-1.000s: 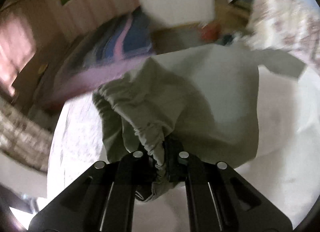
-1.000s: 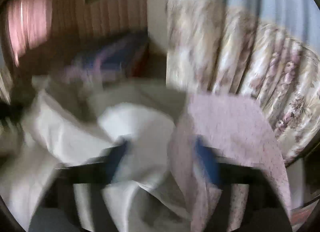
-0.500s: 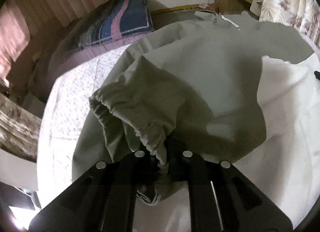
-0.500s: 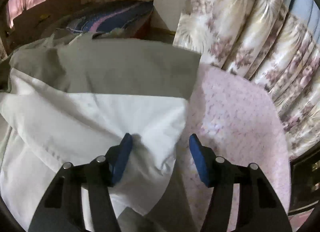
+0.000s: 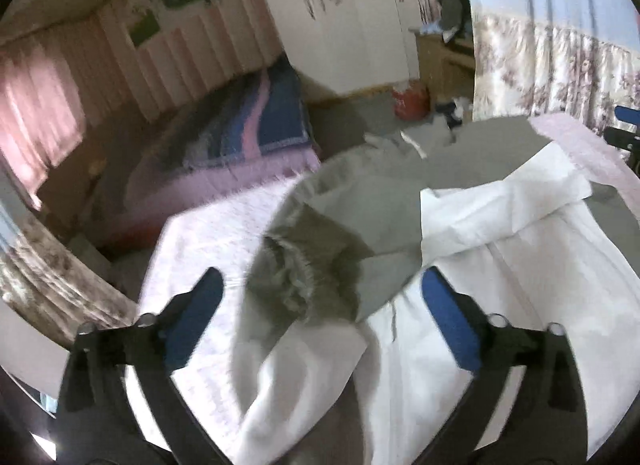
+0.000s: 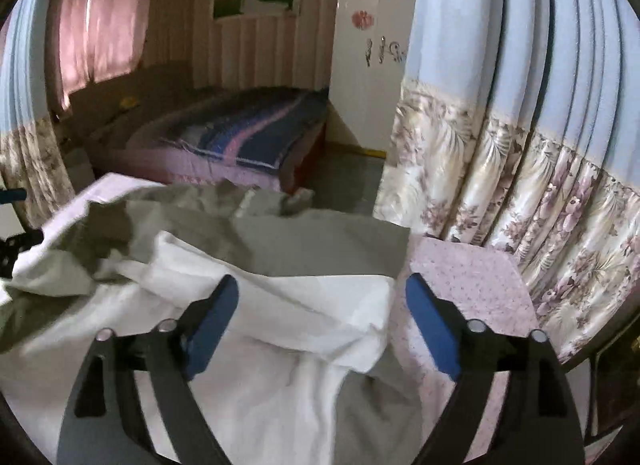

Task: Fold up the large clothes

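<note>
Both wrist views look down, sharing garment.

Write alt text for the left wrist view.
The left gripper, its blue-padded jaws opening wide and gripping nothing, hangs over a grey-and-white garment lying on a pink bedsheet. Behind it are a second bed, a white wardrobe and floral curtains.

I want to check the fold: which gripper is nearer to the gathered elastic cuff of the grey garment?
Left. The left gripper, jaws opening, has the gathered cuff lying loose between its fingers. The right gripper, also opening, hovers over the white lining at the opposite edge.
</note>
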### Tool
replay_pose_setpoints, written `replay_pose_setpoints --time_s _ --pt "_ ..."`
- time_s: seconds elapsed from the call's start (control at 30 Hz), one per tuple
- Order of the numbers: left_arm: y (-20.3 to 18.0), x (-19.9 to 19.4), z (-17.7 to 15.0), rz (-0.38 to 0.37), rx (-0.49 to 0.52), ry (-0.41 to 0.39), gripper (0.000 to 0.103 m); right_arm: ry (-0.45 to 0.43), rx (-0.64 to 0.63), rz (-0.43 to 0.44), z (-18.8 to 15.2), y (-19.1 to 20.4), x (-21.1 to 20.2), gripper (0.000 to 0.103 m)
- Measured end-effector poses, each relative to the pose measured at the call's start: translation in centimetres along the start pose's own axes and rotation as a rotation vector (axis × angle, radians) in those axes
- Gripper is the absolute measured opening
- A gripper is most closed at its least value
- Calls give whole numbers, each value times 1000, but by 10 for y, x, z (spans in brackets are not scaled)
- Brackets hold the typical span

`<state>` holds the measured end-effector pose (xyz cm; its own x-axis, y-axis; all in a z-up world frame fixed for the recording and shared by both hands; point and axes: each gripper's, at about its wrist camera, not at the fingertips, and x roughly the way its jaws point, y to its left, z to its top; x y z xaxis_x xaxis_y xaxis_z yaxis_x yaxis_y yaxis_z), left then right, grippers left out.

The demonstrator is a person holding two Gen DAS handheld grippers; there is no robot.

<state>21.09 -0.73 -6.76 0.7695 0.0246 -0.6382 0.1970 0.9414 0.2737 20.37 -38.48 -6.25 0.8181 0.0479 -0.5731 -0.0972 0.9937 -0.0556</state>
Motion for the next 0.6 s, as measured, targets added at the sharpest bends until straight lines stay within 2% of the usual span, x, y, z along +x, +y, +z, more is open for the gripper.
replay_pose_setpoints --time_s 0.1,0.13,0.2,0.3,0.43,0.6 --pt "19 -36 -19 30 -17 -20 100 -22 -2 23 3 14 -23 95" --pt "30 -49 -31 55 -32 -26 100 -50 -10 18 1 20 -35 99" --pt "52 -69 -58 126 -58 -31 100 -112 -27 5 -3 31 -57 101" --pt "81 -91 -100 214 -102 -8 100 -134 -34 -29 -12 43 -74 101" --pt "116 -104 -149 241 -190 64 100 -162 -32 -105 -22 48 -87 101" --pt "135 -105 -197 225 -253 133 100 -93 -5 -83 -32 49 -74 101"
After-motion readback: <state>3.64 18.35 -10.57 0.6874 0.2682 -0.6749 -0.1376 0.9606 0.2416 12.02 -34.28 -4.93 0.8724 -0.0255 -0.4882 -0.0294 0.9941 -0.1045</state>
